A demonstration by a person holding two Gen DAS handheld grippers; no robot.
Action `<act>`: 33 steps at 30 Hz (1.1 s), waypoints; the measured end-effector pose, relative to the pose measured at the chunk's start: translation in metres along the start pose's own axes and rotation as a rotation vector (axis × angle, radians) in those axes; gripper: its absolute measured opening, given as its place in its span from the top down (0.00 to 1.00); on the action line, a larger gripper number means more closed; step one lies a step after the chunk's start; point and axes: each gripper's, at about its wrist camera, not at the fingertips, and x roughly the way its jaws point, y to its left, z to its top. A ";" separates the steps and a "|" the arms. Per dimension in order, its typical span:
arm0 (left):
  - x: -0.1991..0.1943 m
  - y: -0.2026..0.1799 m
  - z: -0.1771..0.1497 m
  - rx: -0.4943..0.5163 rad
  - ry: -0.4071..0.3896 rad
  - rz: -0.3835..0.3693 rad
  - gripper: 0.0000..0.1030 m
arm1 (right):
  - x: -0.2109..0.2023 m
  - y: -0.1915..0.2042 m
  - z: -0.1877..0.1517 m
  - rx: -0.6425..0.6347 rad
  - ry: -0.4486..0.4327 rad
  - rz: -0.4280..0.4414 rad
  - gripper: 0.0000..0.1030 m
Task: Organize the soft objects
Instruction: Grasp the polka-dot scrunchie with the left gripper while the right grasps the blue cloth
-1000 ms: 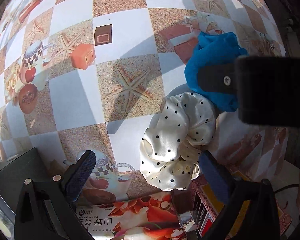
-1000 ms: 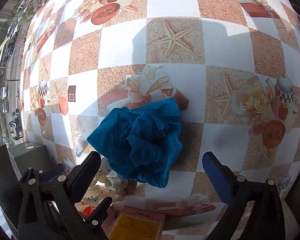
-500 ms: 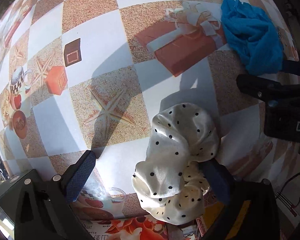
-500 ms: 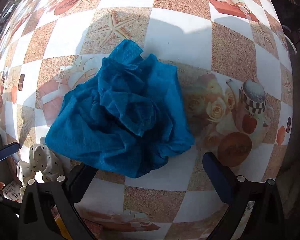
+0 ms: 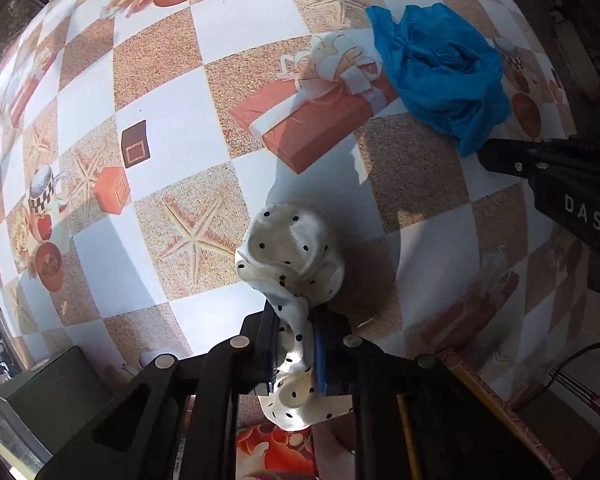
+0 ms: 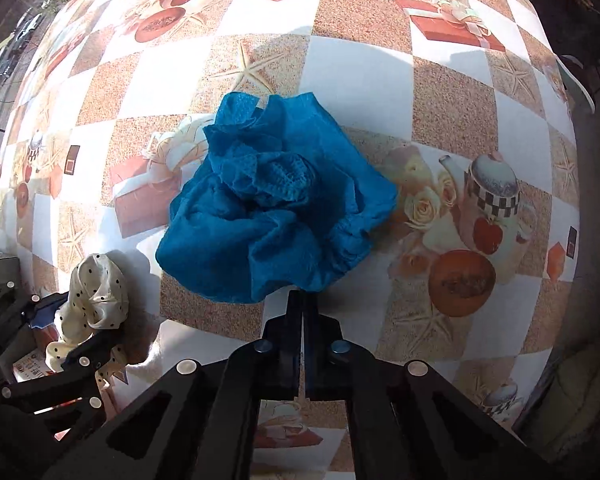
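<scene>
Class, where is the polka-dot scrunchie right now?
In the left wrist view, the cream polka-dot scrunchie sits low and central, pinched in the left gripper, below-left of the blue cloth.

Checkered picture-print tablecloth [image 5: 172,148] under crumpled blue cloth [image 6: 276,208] and cream polka-dot scrunchie [image 5: 296,256].

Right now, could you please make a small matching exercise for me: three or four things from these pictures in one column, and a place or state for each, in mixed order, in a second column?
Things:
1. cream satin scrunchie with black dots
2. crumpled blue cloth
3. left tongs
4. grey box

States:
A. lies loose over the printed gift box picture
B. stands at the table's edge, in the left view's lower corner
C. pinched at one end, the rest bunched on the tablecloth
D. shut on dotted fabric

Pairs: 1-C, 2-A, 3-D, 4-B
</scene>
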 end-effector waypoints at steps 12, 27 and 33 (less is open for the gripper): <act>-0.076 0.045 -0.068 -0.101 -0.199 0.014 0.85 | -0.063 -0.050 -0.089 0.161 -0.065 0.125 0.99; -0.123 0.062 -0.149 -0.142 -0.265 0.003 0.85 | -0.088 -0.016 -0.056 0.166 -0.074 0.127 0.85; -0.127 0.065 -0.161 -0.199 -0.247 0.023 0.85 | -0.058 0.017 0.012 0.008 -0.101 0.018 0.02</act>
